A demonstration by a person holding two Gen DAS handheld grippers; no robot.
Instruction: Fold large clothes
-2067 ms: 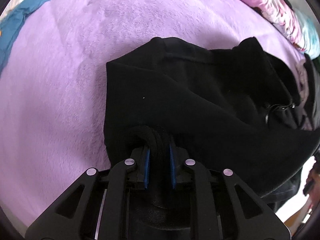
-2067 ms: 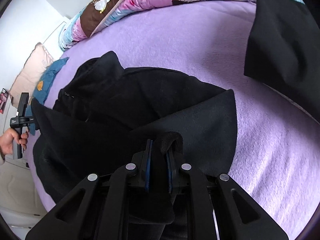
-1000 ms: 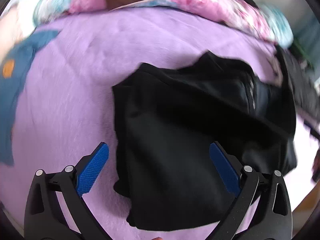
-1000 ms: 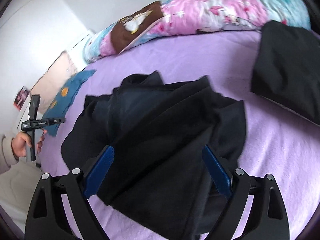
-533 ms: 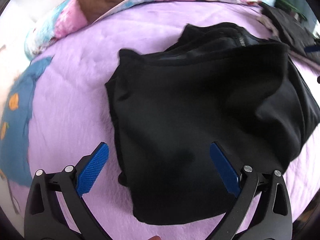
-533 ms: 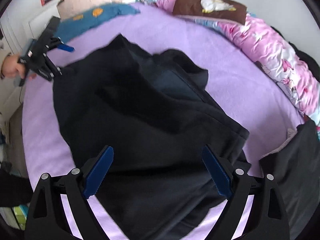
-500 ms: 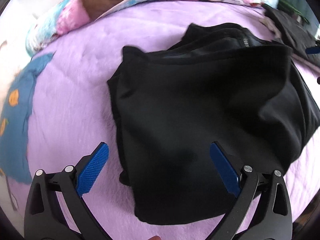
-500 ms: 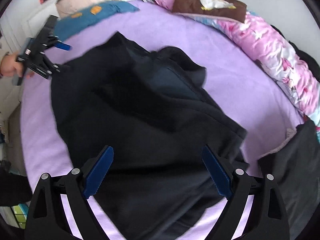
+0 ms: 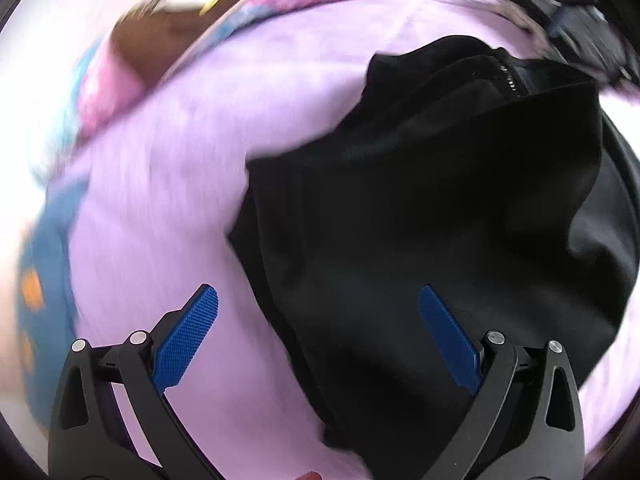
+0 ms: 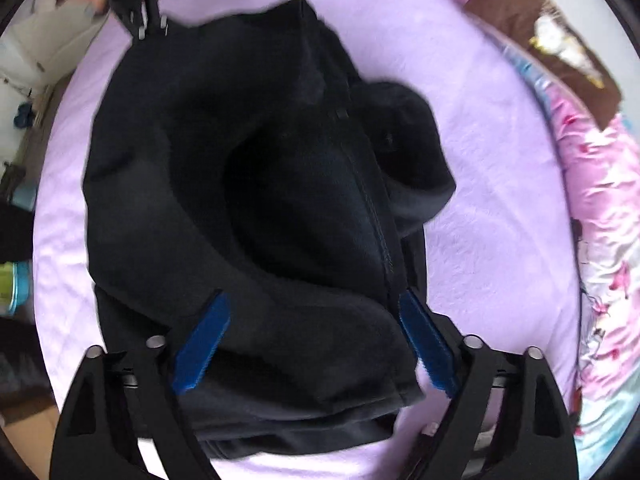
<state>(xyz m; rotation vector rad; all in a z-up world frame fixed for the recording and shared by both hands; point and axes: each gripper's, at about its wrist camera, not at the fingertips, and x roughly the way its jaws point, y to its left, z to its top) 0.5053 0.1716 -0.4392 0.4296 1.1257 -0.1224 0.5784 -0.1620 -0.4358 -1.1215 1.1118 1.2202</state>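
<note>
A black zip-up jacket (image 9: 420,200) lies folded in a bundle on the purple bed cover (image 9: 160,184); its zipper (image 10: 376,224) runs down the middle in the right wrist view. My left gripper (image 9: 318,336) is open over the jacket's left edge and holds nothing. It shows again, small, at the far end of the jacket (image 10: 280,168), as the left gripper (image 10: 140,12) in a person's hand. My right gripper (image 10: 316,340) points down at the near end, jaws wide and closing, with jacket fabric between the pads (image 10: 204,344) but not pressed.
A pink floral quilt (image 10: 600,208) with a brown cushion (image 10: 532,12) lines the bed's far side. A blue cloth (image 9: 44,264) lies at the left. Another dark garment (image 9: 580,24) sits beyond the jacket. Bottles (image 10: 16,280) stand off the bed's edge.
Both grippers let go of the jacket and opened wide. Both views have rolled since then. The right gripper swung over the jacket's near end and its pads have come slightly closer together.
</note>
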